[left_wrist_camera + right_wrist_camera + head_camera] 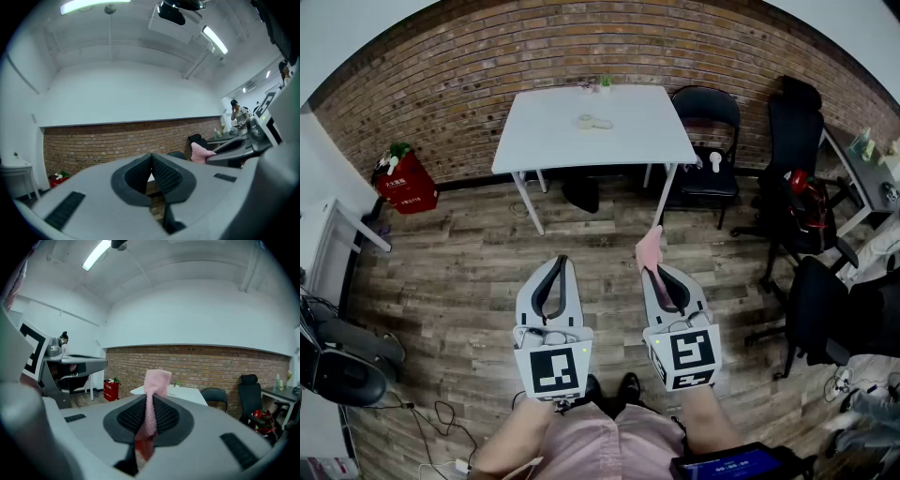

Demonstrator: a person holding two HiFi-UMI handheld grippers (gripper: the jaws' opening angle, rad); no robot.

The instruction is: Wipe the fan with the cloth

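Observation:
My right gripper (655,269) is shut on a pink cloth (650,246), which sticks up past its tips; the right gripper view has the cloth (156,379) pinched between the ribbed pads (130,416). My left gripper (562,263) hangs beside it, shut with nothing in it, its pads (164,173) meeting. From the left gripper view the cloth (201,152) shows off to the right. A small white thing, perhaps a hand fan (715,161), lies on a black chair (709,141) beyond both grippers. I cannot make it out clearly.
A white table (553,131) stands ahead by the brick wall, with a small roll (595,122) and a tiny plant (605,82) on it. Black office chairs (811,309) crowd the right. A red box (406,183) sits at the left. Cables (431,422) trail on the wood floor.

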